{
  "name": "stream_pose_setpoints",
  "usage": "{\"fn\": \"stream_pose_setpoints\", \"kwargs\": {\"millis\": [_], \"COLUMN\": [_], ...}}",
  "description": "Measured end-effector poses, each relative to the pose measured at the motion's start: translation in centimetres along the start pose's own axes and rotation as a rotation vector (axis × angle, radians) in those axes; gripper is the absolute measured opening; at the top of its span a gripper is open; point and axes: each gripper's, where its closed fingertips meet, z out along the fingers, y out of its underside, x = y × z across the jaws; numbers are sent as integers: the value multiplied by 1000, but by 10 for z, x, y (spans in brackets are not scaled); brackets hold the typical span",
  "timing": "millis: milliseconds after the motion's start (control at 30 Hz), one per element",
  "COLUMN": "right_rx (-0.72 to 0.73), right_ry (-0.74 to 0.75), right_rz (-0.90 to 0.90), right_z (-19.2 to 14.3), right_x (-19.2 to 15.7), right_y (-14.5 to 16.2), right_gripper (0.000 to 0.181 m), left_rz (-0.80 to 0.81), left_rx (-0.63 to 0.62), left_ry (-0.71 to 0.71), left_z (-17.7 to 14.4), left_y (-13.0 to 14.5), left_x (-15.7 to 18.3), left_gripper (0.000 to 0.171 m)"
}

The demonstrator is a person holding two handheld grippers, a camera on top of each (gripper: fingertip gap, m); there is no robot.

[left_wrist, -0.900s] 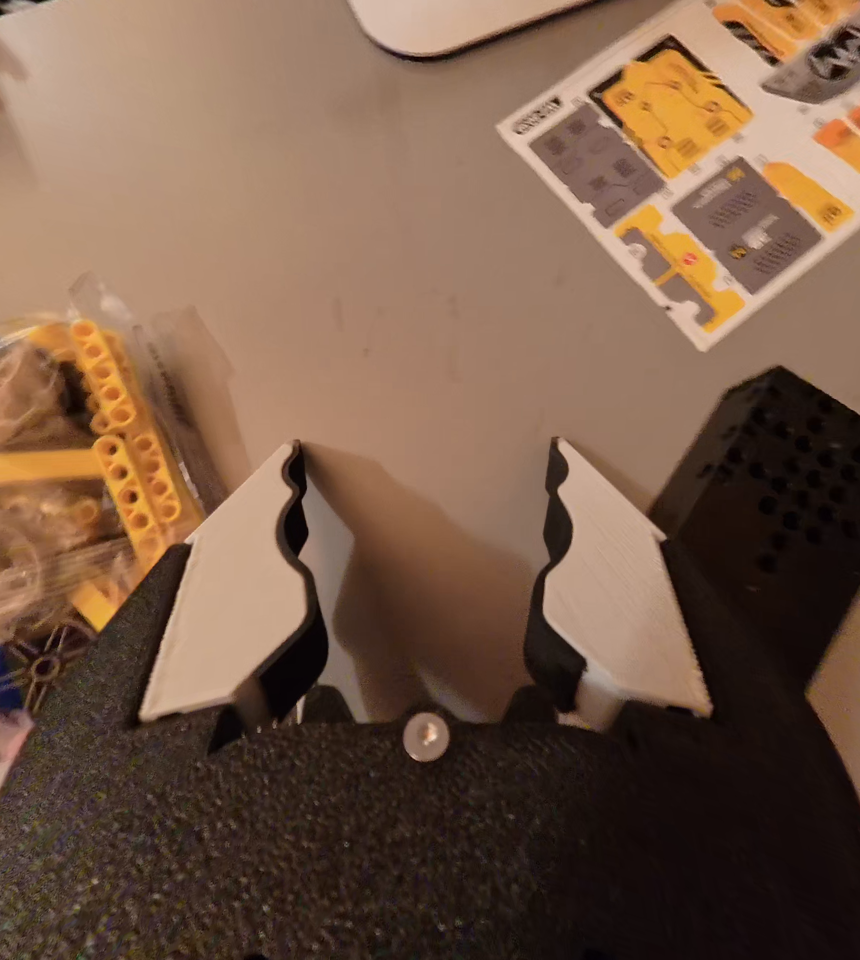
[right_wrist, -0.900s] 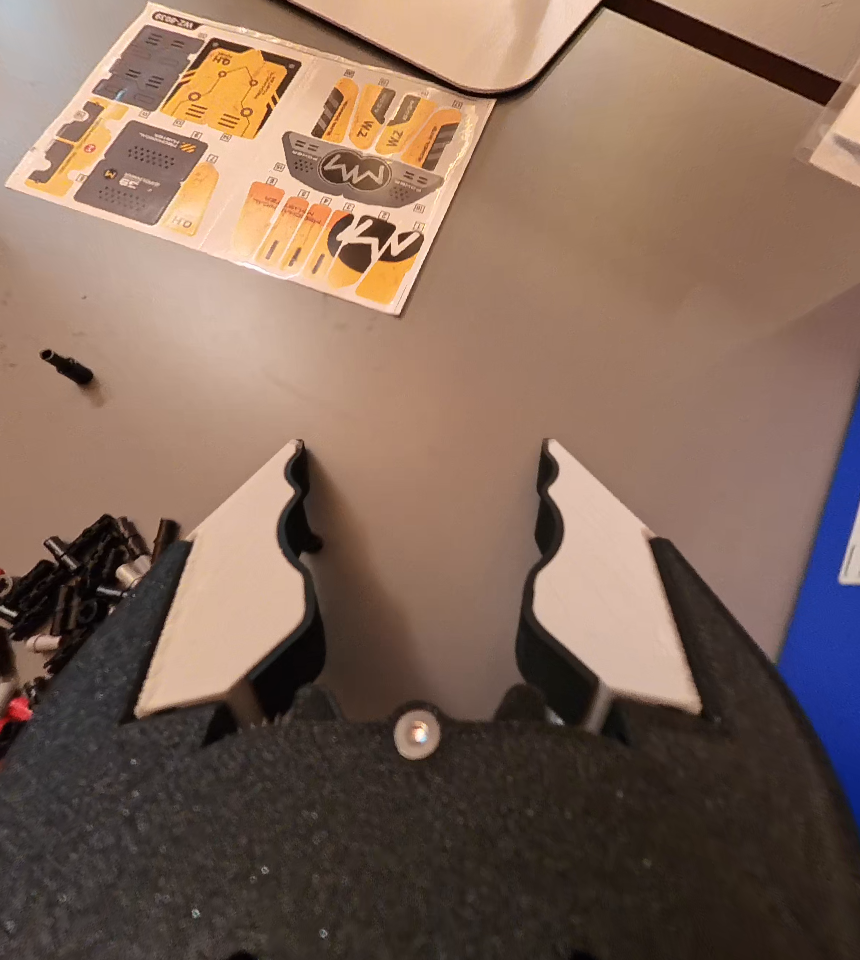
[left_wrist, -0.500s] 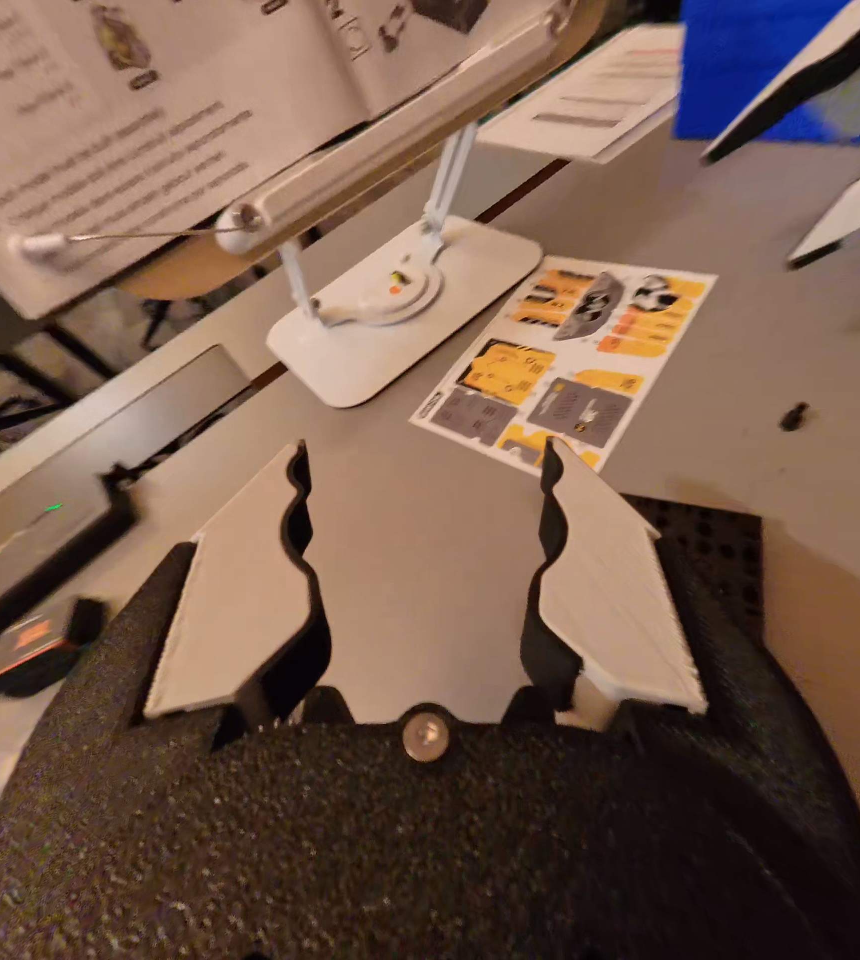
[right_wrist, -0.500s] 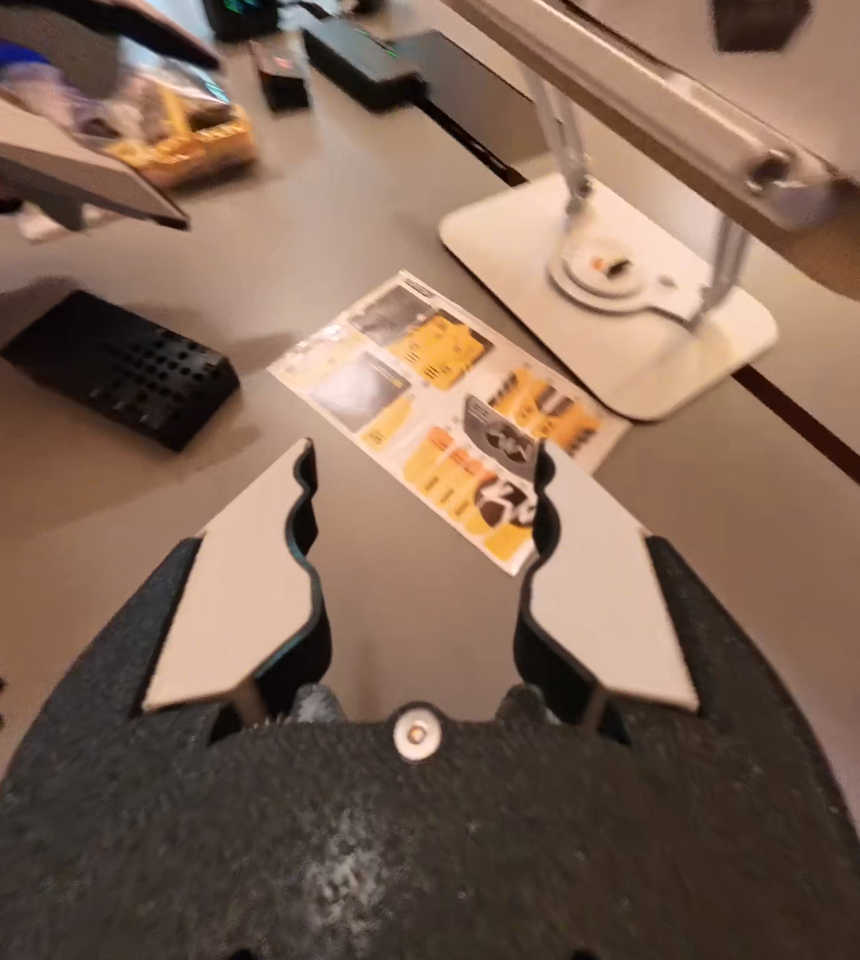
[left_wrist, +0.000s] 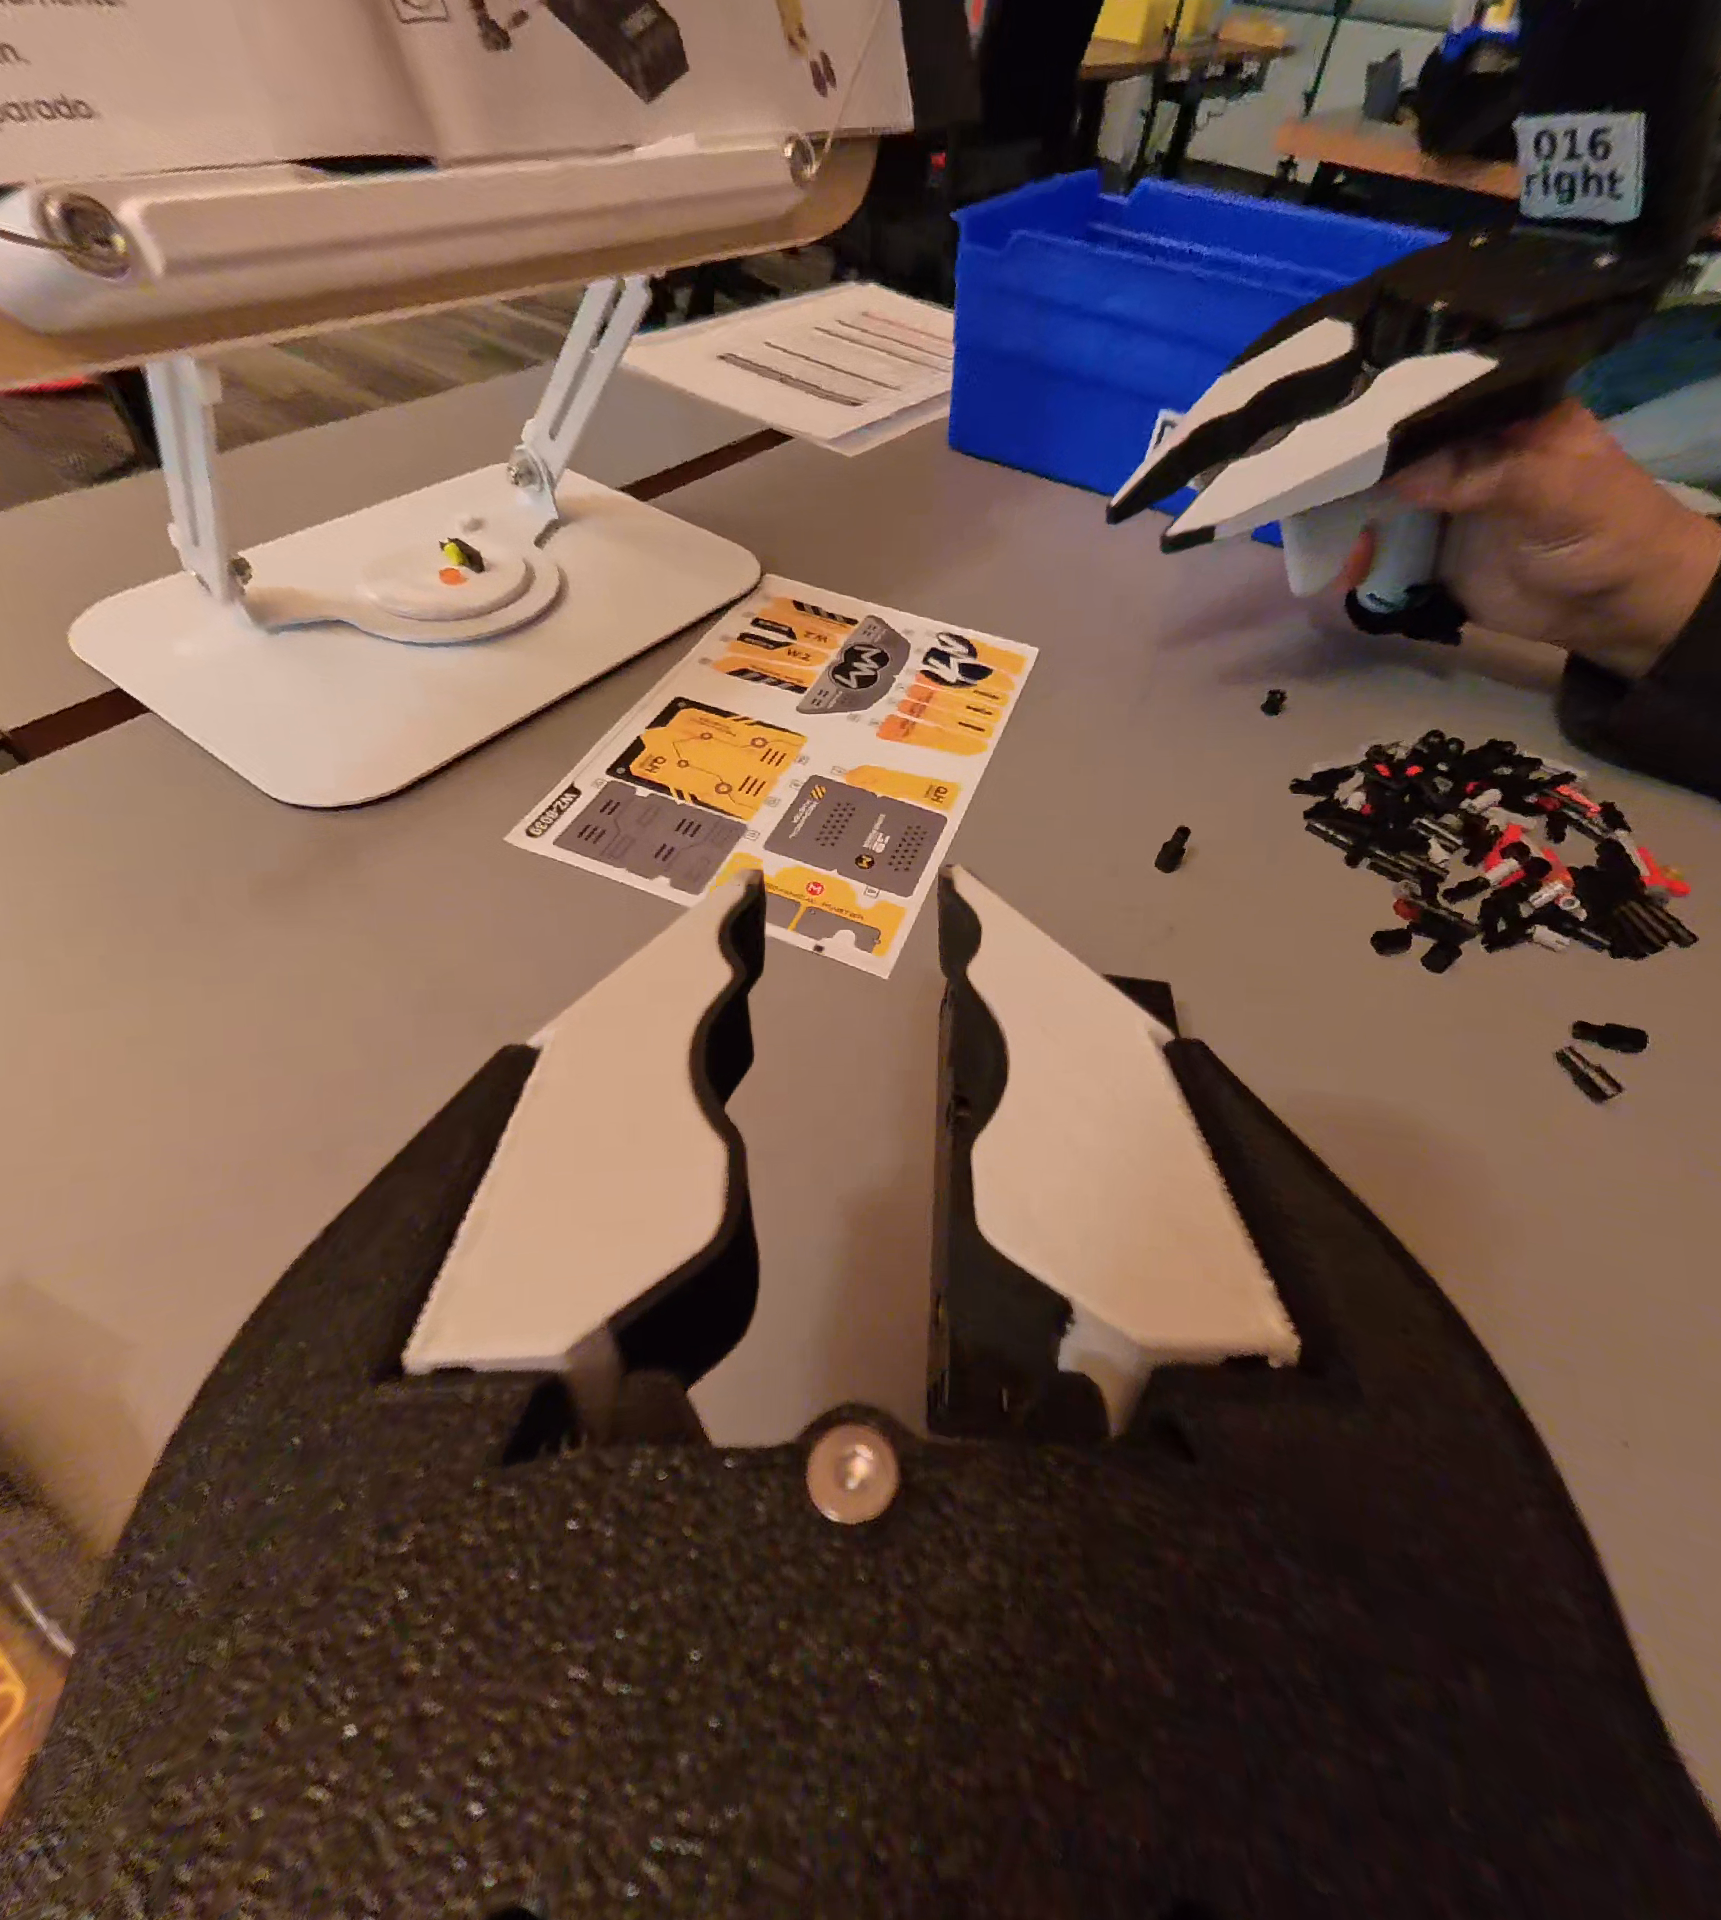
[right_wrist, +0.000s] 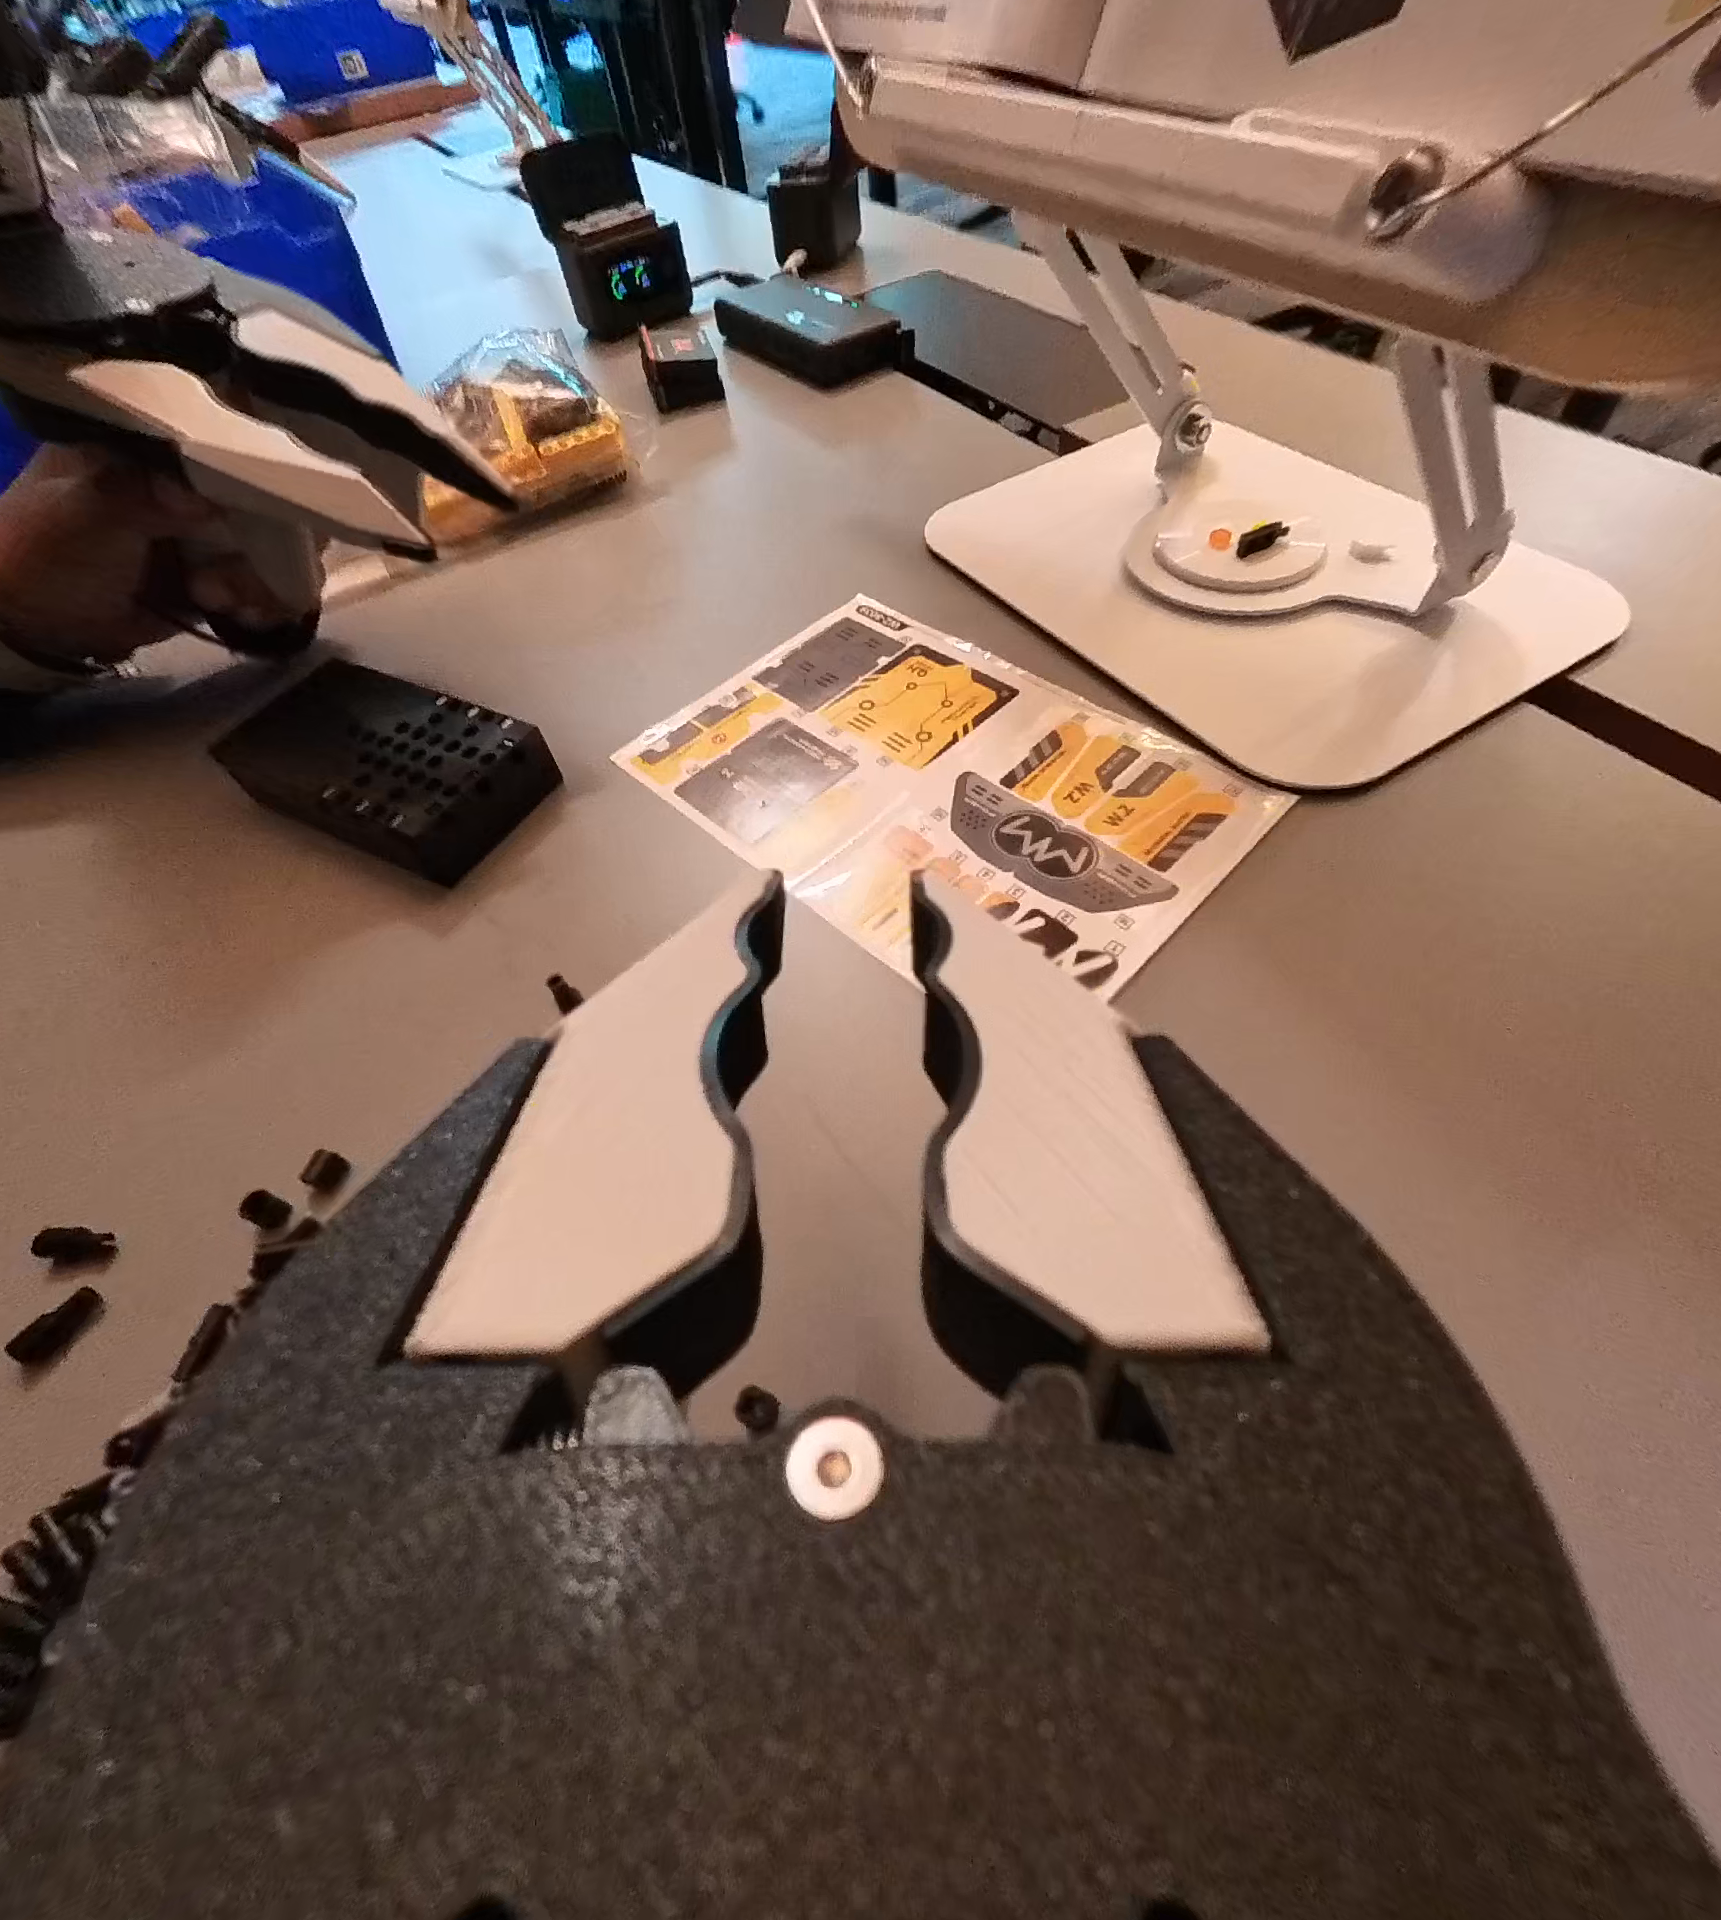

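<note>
Grey worktop is running under everything as I'm sweeping from the left. Far left, I'm catching a clear bag of yellow beams, well behind my left tongs in the right wrist view; my own left camera is only clipping its corner. Next along, the black perforated block is lying flat, just under and ahead of my left hand. In the left view most of it is hiding behind the right-hand finger. I'm holding the left tongs above the worktop, jaws parted a moderate way and gripping nothing.

Centre now: the sticker sheet is lying flat straight ahead of both tongs, its long axis running away from me towards the white stand base. Both tips are pointing at its near edge, and neither hand is looking clearly nearer.

Moving right, my right tongs are hanging with a narrow gap and nothing between the jaws; seen from the left camera they are looking almost closed. The pile of black and red pins is sitting by my right hand, the nearer one for those. The left view is showing the whole pile; the right view is giving only strays along its left edge. Far right, the blue bin is standing at the back.
</note>
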Motion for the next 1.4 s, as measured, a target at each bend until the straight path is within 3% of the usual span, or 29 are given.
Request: {"fn": "stream_pose_setpoints", "kwargs": {"millis": [433, 600, 1067, 1400], "right_rx": [-73, -89, -91, -109], "right_ry": [44, 64, 59, 69], "right_rz": [-77, -20, 33, 28], "right_z": [5, 11, 12, 14], "right_x": [-3, 7, 12, 13], "right_y": [9, 20, 24, 27], "right_gripper": [28, 42, 43, 43], "left_rz": [16, 53, 27, -16], "left_rx": [-71, -127, -196, -164], "left_ry": [27, 25, 48, 61], "left_z": [8, 9, 14, 12], "left_y": [12, 21, 31, 26], "left_x": [3, 4, 4, 2], "left_gripper": [32, 32, 32, 33]}}
